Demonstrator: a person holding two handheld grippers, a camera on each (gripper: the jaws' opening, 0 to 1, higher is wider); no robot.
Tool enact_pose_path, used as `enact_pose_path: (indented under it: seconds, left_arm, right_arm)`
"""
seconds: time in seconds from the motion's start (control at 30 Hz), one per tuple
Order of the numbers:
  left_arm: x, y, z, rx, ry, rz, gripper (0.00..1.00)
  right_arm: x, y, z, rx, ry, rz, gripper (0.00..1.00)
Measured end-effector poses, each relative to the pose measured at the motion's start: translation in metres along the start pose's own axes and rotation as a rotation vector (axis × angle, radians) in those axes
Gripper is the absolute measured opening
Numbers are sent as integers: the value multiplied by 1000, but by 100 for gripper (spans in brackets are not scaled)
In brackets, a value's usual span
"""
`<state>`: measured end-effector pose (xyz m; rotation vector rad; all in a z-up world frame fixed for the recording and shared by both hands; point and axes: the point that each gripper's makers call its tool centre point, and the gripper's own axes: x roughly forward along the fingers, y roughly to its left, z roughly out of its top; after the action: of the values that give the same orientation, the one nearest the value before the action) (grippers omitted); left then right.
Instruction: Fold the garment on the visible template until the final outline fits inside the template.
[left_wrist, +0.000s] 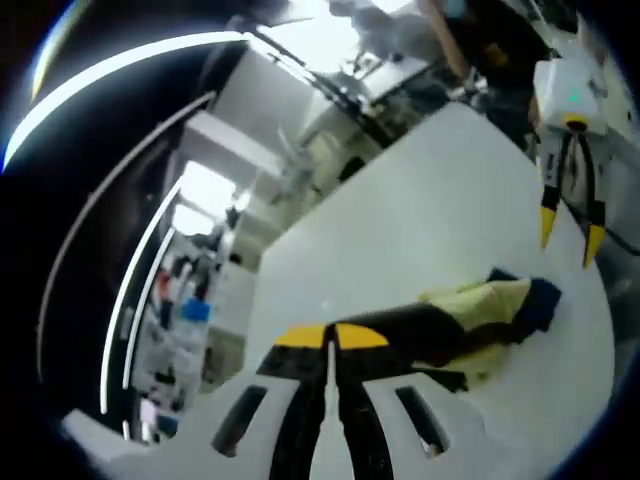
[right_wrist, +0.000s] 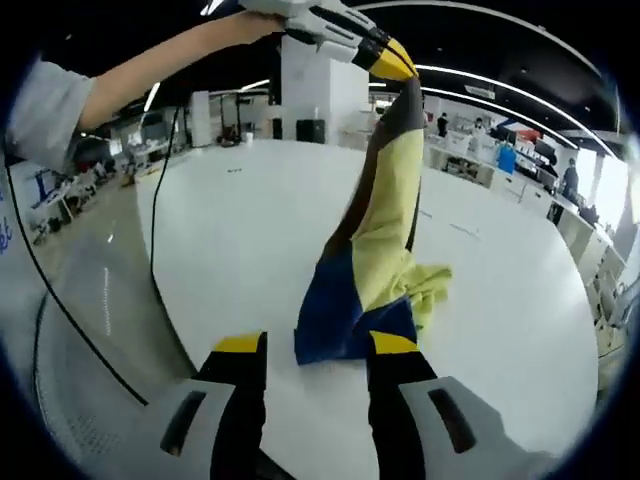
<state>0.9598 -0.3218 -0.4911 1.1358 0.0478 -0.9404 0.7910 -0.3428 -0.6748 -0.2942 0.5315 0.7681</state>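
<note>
A garment (right_wrist: 385, 230) in yellow, blue and dark brown hangs from my left gripper (right_wrist: 395, 62), which is shut on its dark top end. The blue lower end rests bunched on the white table (right_wrist: 250, 220). In the left gripper view the jaws of my left gripper (left_wrist: 330, 337) are pressed together on the dark cloth, and the garment (left_wrist: 480, 305) trails away to the right. My right gripper (right_wrist: 317, 345) stands open just in front of the blue hem, touching nothing. It appears in the left gripper view as the right gripper (left_wrist: 570, 235), hovering above the cloth.
A person's bare arm (right_wrist: 150, 65) reaches in from the upper left. A black cable (right_wrist: 155, 230) hangs over the table's rounded left edge. Shelves with bottles (left_wrist: 185, 310) stand beyond the table, and a person (left_wrist: 480, 50) stands at the far side.
</note>
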Motion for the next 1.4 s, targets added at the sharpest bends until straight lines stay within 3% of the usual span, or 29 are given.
enact_pose_path:
  seconds: [0.13,0.2,0.27,0.33,0.47,0.57,0.67,0.9,1.07,1.2,1.4]
  left_arm:
    - [2,3,9,1,1,-1,0]
    - [0,4,15,-11,-12,-1,0]
    - [-2,7,17,-19,-19,-2,0]
    - [-2,10,18,-35,-17,-4,0]
    - [-9,11,19,-52,-21,5,0]
    - [-16,9,14,-67,-19,1,0]
    - [-24,11,5,-76,-8,16,0]
    - [-42,14,-23,-127,24,49,0]
    - [-57,11,-43,-129,68,82,0]
    - [-76,11,-60,-184,93,139,0]
    - [-95,-12,-89,-244,146,177,0]
  right_arm:
    - [14,1,6,-45,-22,-104,74]
    - [20,1,3,-81,7,-130,81]
    - [27,-6,3,-187,23,-171,82]
    - [34,-15,2,-223,46,-194,82]
    - [43,-29,3,-189,32,-214,72]
    - [41,-36,4,-282,38,-236,52]
    - [38,-34,0,-320,47,-227,35]
    - [33,-43,1,-274,15,-220,4]
    - [23,-55,12,-268,4,-252,2]
    - [10,-67,27,-263,-32,-289,2]
    - [-12,-87,53,-248,-95,-346,2]
